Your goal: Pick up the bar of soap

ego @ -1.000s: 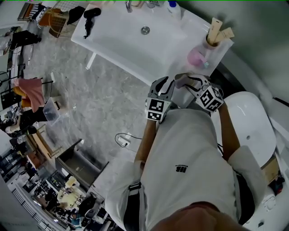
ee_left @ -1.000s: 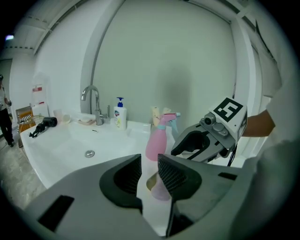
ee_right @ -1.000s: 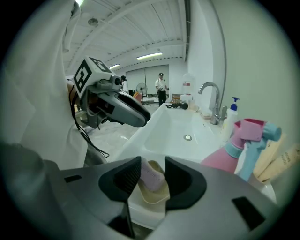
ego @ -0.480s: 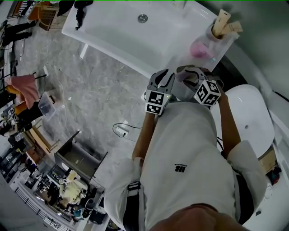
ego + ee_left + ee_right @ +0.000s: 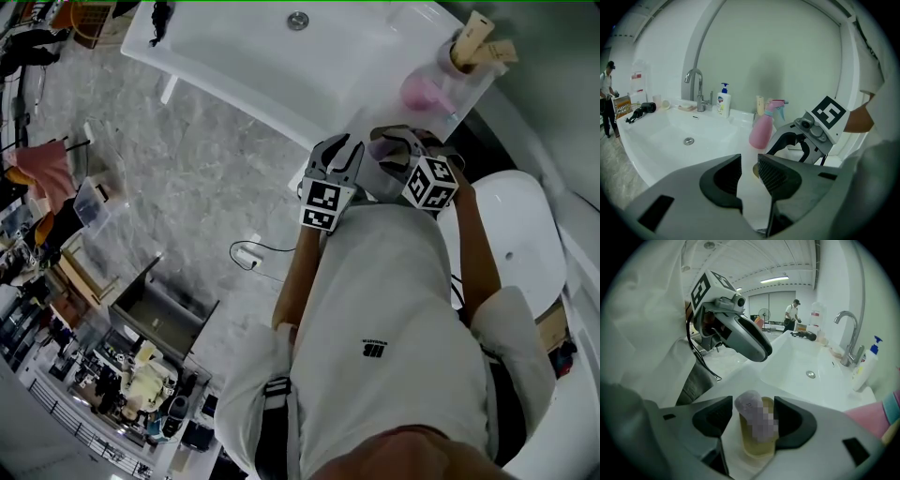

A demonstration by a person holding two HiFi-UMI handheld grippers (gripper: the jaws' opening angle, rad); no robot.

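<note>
Since its jaws have just been opening, the right hand-held gripper (image 5: 753,414) stands wide astride the lilac bar of soap (image 5: 757,425), apparently to grip its sides. The soap rests on a yellowish soap dish (image 5: 757,451) on the counter (image 5: 736,378). The left hand-held gripper (image 5: 749,169), narrowly parted, holds nothing.
</note>
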